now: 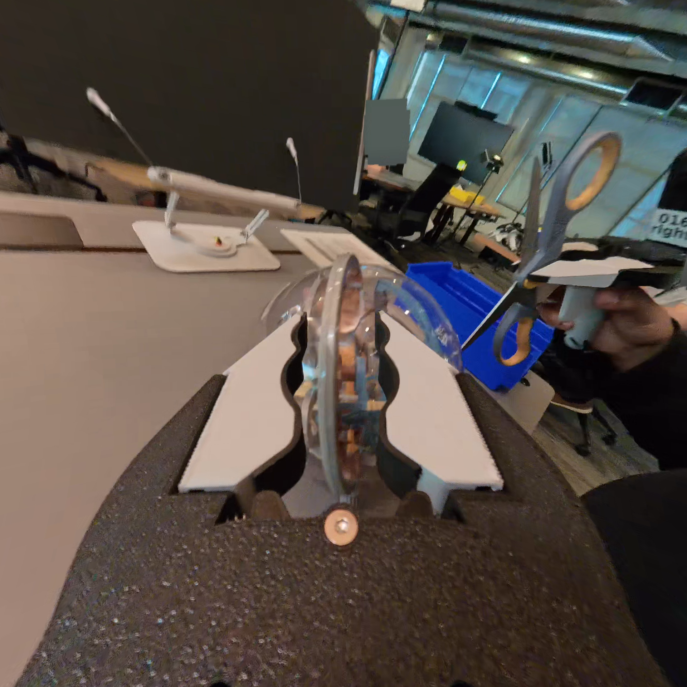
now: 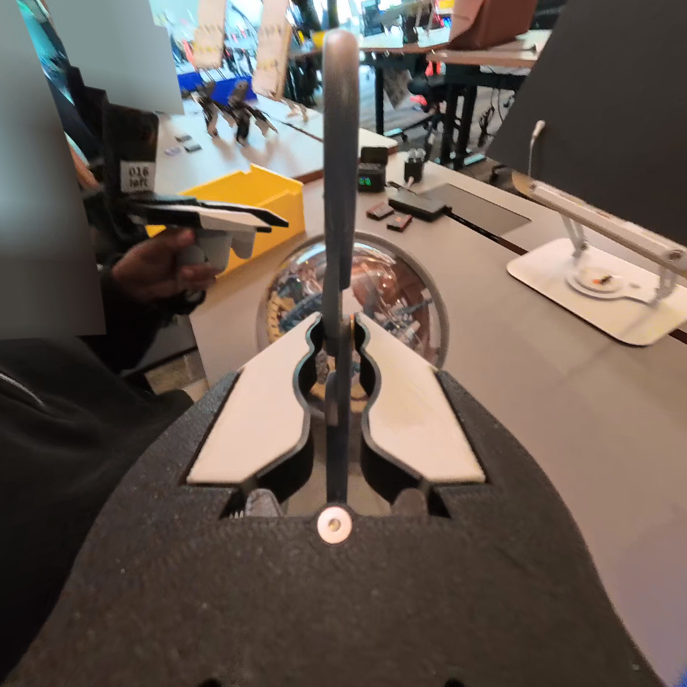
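Note:
My left gripper (image 1: pixel 341 316) is shut on a clear round bowl (image 1: pixel 409 297), whose rim runs edge-on between the fingers and whose dome bulges right. My right gripper (image 2: pixel 338 319) is shut on grey scissors with orange-lined handles (image 2: pixel 340 148), seen edge-on and standing up between the fingers. In the left wrist view the right gripper (image 1: pixel 535 277) grips the scissors (image 1: pixel 550 230) near the pivot, blades spread, one tip near the bowl. In the right wrist view the bowl (image 2: pixel 394 293) shows behind the scissors, by the left gripper (image 2: pixel 277 223).
A grey table (image 1: pixel 111 334) lies below. A white stand on a flat base (image 1: pixel 208 252) sits at its back (image 2: pixel 602 297). A blue bin (image 1: pixel 479 368) and a yellow bin (image 2: pixel 260 193) stand past the table edge. Small dark devices (image 2: pixel 416 204) lie farther back.

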`<state>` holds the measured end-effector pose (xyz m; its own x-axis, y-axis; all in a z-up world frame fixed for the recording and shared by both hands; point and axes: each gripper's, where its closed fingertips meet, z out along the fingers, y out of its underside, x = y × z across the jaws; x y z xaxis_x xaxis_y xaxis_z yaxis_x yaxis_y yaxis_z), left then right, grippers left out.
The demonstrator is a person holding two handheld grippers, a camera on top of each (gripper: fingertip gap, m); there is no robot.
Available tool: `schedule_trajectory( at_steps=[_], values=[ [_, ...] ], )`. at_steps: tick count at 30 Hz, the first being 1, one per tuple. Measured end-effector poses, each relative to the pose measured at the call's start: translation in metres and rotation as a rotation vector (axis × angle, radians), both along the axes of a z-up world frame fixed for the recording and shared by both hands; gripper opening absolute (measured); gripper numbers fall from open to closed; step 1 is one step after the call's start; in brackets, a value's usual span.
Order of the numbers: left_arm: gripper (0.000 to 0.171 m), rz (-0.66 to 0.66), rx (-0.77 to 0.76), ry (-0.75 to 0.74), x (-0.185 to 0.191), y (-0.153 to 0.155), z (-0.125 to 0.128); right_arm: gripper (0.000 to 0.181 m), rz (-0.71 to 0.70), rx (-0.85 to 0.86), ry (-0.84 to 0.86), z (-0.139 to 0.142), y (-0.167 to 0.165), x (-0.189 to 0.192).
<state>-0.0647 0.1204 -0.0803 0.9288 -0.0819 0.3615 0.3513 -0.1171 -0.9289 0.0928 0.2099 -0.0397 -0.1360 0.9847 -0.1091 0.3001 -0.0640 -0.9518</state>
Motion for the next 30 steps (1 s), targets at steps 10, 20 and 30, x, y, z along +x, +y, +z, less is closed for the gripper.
schedule_trajectory(
  at_steps=[10,20,30],
  values=[
    [0.037,-0.112,-0.081,-0.072,0.014,0.014,-0.034,0.015,-0.141,0.245,-0.299,-0.056,0.023,0.018],
    [0.010,-0.095,-0.062,0.044,0.017,0.016,-0.029,0.016,-0.215,0.787,-0.561,-0.089,0.052,0.030],
    [0.009,-0.047,-0.053,0.105,0.013,0.021,-0.028,0.015,-0.119,1.365,-0.699,-0.082,0.059,0.035]
  ],
)
